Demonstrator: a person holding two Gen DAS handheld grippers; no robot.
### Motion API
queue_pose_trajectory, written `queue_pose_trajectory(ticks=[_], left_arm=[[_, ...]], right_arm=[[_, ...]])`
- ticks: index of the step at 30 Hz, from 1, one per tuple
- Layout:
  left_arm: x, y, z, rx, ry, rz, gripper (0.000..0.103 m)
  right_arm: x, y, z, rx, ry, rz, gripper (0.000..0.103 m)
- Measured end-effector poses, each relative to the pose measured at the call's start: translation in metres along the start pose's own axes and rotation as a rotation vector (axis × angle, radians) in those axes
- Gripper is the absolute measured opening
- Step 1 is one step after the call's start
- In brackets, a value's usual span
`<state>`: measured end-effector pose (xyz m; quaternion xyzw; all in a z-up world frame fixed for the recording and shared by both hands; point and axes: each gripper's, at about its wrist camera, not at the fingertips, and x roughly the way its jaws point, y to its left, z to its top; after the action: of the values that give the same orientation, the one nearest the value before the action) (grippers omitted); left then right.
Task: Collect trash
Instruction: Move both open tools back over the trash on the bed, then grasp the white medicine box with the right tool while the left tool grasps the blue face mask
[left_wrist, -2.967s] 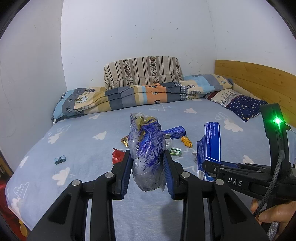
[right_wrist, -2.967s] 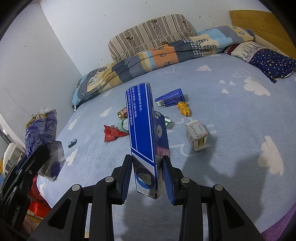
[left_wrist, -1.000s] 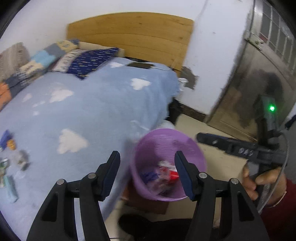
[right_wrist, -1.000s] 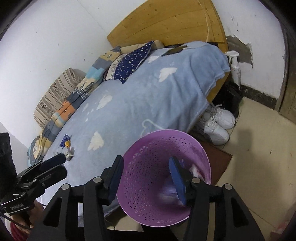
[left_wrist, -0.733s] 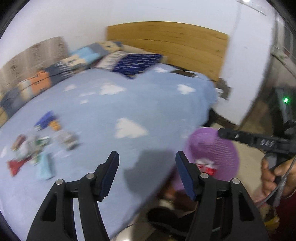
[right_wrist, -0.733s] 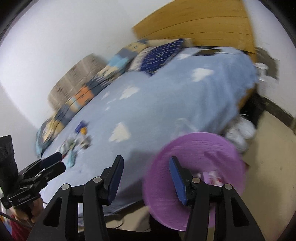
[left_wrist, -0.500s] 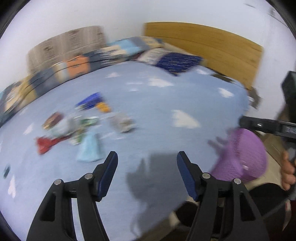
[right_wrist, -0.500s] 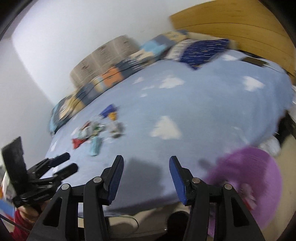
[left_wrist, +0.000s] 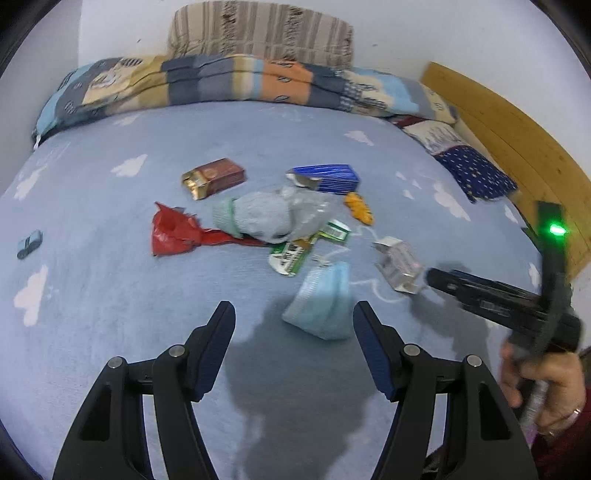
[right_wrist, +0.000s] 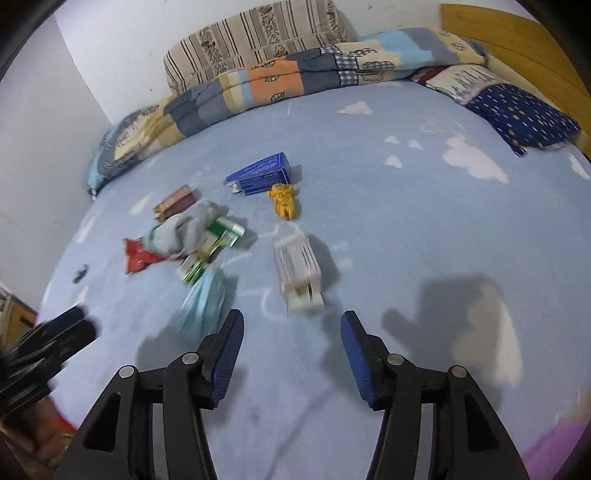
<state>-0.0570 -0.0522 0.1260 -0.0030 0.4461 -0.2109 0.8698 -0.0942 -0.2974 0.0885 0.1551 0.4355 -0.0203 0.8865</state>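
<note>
Left wrist view, left gripper (left_wrist: 293, 323) wide apart, empty, right gripper (right_wrist: 291, 334) opening, empty, above bed (right_wrist: 406, 229) litter.

Left claw (left_wrist: 293, 325) gapes empty — right claw (right_wrist: 291, 334) empty, jaws opening.

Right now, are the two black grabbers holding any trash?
No. The left gripper and the right gripper, whose jaws are opening, hold nothing above the blue bedsheet.

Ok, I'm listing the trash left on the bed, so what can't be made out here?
- Green wrappers, left view: partly under the grey bundle.
- Face mask, right view: blurred by motion.
- Small dark thing, right view: too small, blurred.
- Purple bin, right view: cut off by the corner.
</note>
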Motion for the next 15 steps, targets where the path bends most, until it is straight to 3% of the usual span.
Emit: queue_pose_trajectory(ticks=[5, 6, 7, 12, 15], left_arm=[[0.019, 0.005, 0.001, -0.013, 0.034, 0.009, 0.065], [0.025, 0.003, 0.001, -0.008, 0.044, 0.009, 0.066], [0.031, 0.001, 0.0, -0.003, 0.053, 0.006, 0.067], [0.063, -0.022, -0.004, 0.045, 0.095, 0.0, 0.067], [0.083, -0.039, -0.006, 0.106, 0.111, 0.046, 0.068]], right_arm=[[0.058, 0.005, 0.021, -0.069, 0.04, -0.067, 0.058], [0.069, 0.006, 0.023, -0.095, 0.048, -0.102, 0.055], [0.076, 0.004, 0.022, -0.101, 0.055, -0.113, 0.042], [0.071, -0.004, 0.02, -0.082, 0.055, -0.043, 0.039], [0.05, -0.011, 0.022, -0.043, 0.023, -0.037, 0.039]])
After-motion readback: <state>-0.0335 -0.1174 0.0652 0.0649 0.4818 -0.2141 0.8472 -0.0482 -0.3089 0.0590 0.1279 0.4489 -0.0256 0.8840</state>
